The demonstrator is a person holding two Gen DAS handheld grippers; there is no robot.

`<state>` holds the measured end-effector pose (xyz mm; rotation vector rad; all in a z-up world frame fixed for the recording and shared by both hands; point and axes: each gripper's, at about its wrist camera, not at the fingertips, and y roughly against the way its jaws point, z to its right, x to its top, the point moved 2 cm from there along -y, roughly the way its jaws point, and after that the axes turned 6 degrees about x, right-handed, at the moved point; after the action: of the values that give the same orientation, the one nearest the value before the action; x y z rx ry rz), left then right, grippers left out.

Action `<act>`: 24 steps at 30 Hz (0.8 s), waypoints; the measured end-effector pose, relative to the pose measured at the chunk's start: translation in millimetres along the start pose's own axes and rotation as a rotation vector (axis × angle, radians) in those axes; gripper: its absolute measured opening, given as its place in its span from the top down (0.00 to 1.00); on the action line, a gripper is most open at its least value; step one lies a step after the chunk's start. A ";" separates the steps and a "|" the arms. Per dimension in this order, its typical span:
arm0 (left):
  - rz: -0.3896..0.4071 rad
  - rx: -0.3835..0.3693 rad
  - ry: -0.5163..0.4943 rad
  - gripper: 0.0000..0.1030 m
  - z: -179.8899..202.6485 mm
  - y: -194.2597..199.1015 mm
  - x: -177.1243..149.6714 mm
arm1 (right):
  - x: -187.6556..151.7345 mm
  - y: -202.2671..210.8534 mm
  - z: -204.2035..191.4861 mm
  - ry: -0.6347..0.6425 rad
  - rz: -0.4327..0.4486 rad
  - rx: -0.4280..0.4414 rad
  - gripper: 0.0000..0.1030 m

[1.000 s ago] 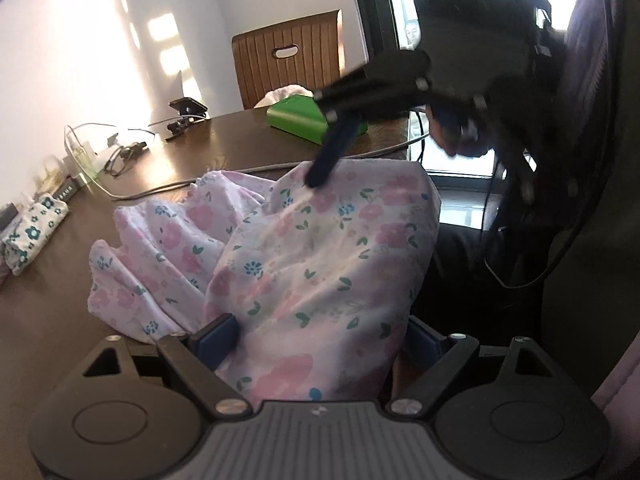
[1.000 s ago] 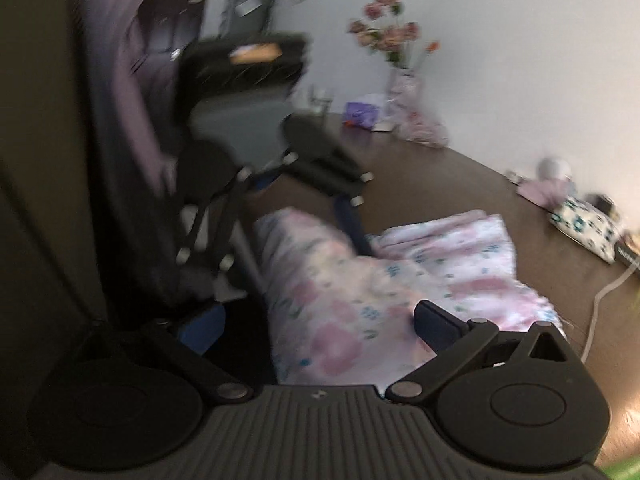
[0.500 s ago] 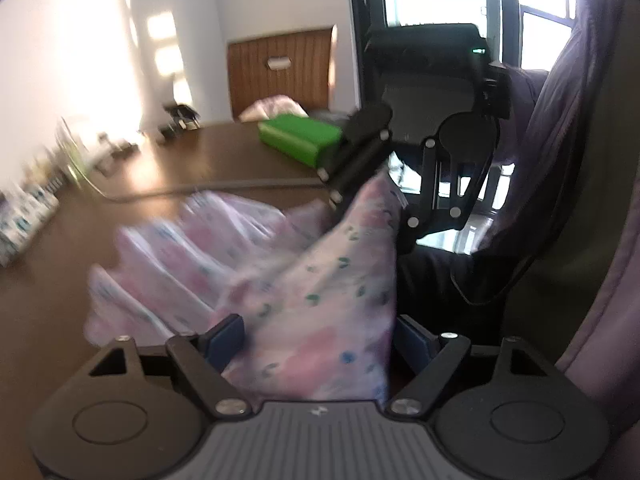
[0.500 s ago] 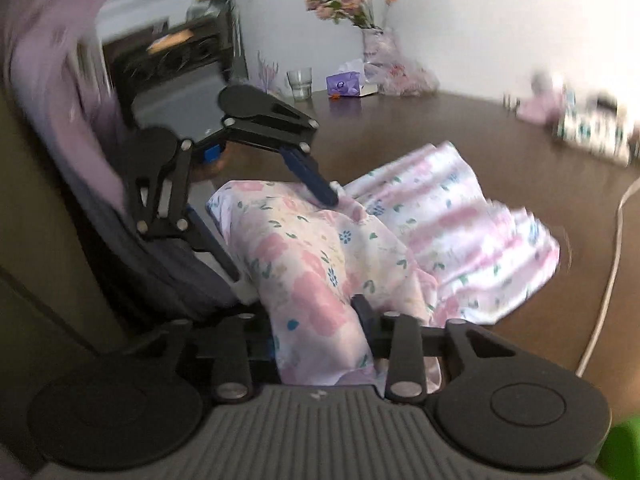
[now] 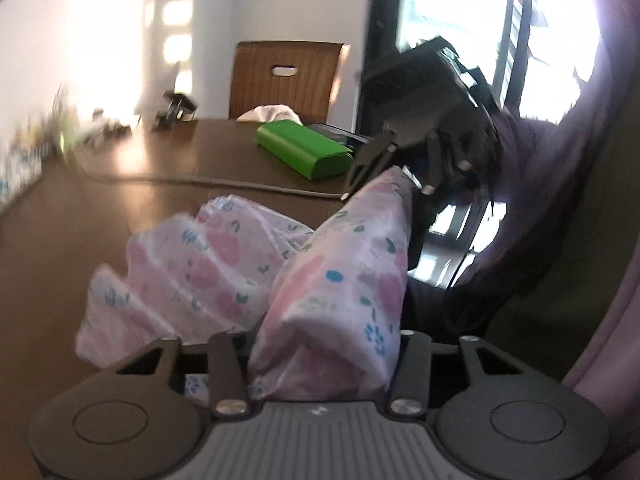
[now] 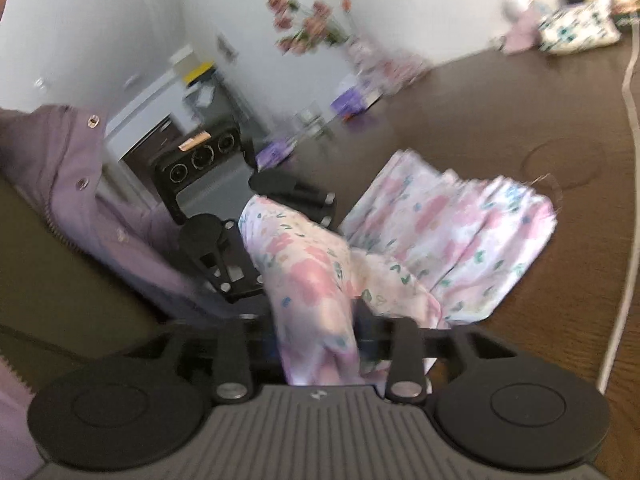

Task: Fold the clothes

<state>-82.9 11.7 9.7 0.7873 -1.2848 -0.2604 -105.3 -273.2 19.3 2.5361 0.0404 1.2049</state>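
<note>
The cloth (image 5: 332, 280) lay bunched at the near edge of the tabletop (image 5: 168, 184), one floral end lifted off the wood and strung between the two tools, the rest pleated flat behind it. The left hand-held gripper (image 5: 320, 344) had just been closing, and its jaws pinched a thick fold of fabric. The right hand-held gripper (image 6: 320, 340) had just been opening; cloth sat between its jaws, but the blur hid whether the pads pressed it, so I could not tell if it gripped. My read: this was the regrasp stage, both ends being gathered before a fold. The next move would call for a firm hold on both ends, then pulling the span taut and laying it over the flat part.

The left view alone showed the green box (image 5: 304, 148), the chair (image 5: 286, 76) at the far edge and the bright window. The right view alone showed the vase of flowers (image 6: 316, 28), the white cable (image 6: 628, 184) along the right edge and a purple sleeve (image 6: 68, 168).
</note>
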 end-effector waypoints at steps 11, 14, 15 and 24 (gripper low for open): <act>-0.039 -0.253 0.342 0.71 -52.8 -3.2 0.4 | -7.3 -13.6 13.8 0.046 0.089 -0.098 0.74; -0.052 -0.276 0.509 0.70 -72.0 -2.1 -4.3 | -7.2 -5.9 27.3 -0.090 0.176 -0.058 0.79; -0.032 -0.282 0.558 0.69 -77.8 0.6 -5.2 | -8.2 -3.9 32.5 -0.140 0.206 -0.042 0.79; 0.209 -0.026 0.837 0.48 -94.6 26.5 -11.5 | -4.4 -0.1 68.8 -0.471 0.400 -0.097 0.63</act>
<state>-5.4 73.1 11.6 0.6269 -0.5574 0.2130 -55.9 -293.3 -24.3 2.7470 -0.6433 0.6707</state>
